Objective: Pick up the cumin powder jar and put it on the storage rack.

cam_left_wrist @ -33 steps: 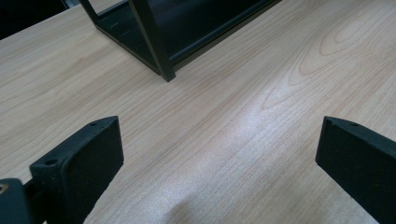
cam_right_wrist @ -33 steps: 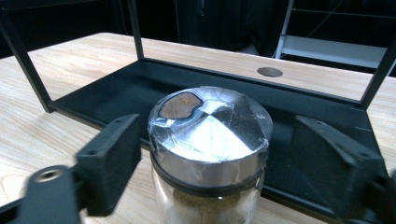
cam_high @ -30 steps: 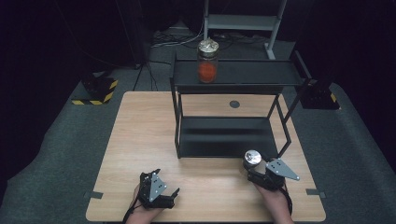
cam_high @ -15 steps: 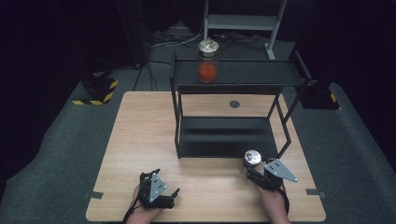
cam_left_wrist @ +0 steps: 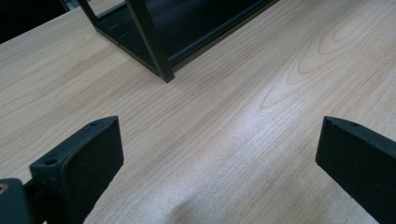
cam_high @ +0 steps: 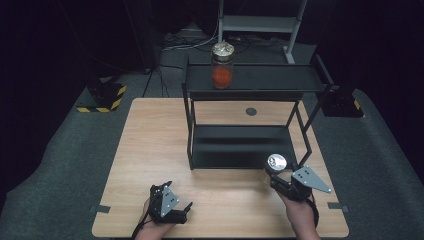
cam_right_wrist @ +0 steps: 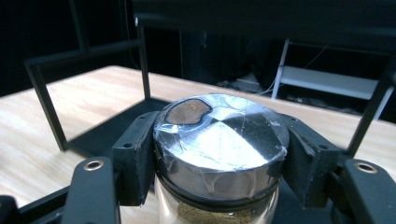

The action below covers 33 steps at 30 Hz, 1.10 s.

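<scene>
My right gripper (cam_high: 278, 176) is shut on a glass jar (cam_high: 275, 165) with a silver foil-covered lid (cam_right_wrist: 219, 135), near the front right foot of the black two-level shelf (cam_high: 240, 150). In the right gripper view the black pads (cam_right_wrist: 135, 158) press both sides of the lid, and brownish contents show below it. A second jar (cam_high: 222, 65) with orange-red contents stands on the shelf's top level. My left gripper (cam_high: 172, 210) rests at the table's front left, open, with bare wood between its fingers (cam_left_wrist: 79, 163).
The wooden table (cam_high: 150, 145) has a round dark grommet (cam_high: 251, 111) behind the shelf. Yellow-black striped blocks (cam_high: 102, 102) lie on the floor at the far left, and a metal stand (cam_high: 260, 22) rises behind the table.
The right gripper's jaws closed onto the jar's lid and the jar has risen slightly. The left gripper has not moved.
</scene>
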{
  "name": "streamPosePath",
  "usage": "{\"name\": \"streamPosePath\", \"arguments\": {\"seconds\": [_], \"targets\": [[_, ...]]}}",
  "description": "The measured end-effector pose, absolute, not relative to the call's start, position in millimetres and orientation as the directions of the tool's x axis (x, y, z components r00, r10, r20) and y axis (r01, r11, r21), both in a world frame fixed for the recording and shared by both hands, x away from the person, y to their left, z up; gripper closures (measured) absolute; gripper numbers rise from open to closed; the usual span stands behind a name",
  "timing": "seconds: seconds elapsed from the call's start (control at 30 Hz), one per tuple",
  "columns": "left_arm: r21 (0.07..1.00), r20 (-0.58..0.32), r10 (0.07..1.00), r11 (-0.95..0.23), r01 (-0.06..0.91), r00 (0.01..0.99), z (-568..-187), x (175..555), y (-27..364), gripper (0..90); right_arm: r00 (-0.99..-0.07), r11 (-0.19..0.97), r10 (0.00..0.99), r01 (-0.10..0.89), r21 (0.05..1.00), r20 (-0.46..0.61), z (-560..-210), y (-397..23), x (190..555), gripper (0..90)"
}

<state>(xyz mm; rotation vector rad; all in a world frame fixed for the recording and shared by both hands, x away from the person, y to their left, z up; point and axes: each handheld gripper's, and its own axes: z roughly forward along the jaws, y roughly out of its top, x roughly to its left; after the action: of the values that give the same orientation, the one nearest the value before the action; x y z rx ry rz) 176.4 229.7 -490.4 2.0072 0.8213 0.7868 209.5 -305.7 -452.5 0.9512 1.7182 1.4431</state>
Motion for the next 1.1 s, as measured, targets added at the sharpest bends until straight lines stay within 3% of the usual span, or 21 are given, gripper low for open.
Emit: {"name": "streamPosePath", "arguments": {"seconds": [1.1], "targets": [[0.847,0.239,0.758,-0.468,0.252,0.607,-491,176,231,1.1,-0.477,0.077,0.876,-0.013,0.997,-0.074,-344,-316,196,34.5]]}}
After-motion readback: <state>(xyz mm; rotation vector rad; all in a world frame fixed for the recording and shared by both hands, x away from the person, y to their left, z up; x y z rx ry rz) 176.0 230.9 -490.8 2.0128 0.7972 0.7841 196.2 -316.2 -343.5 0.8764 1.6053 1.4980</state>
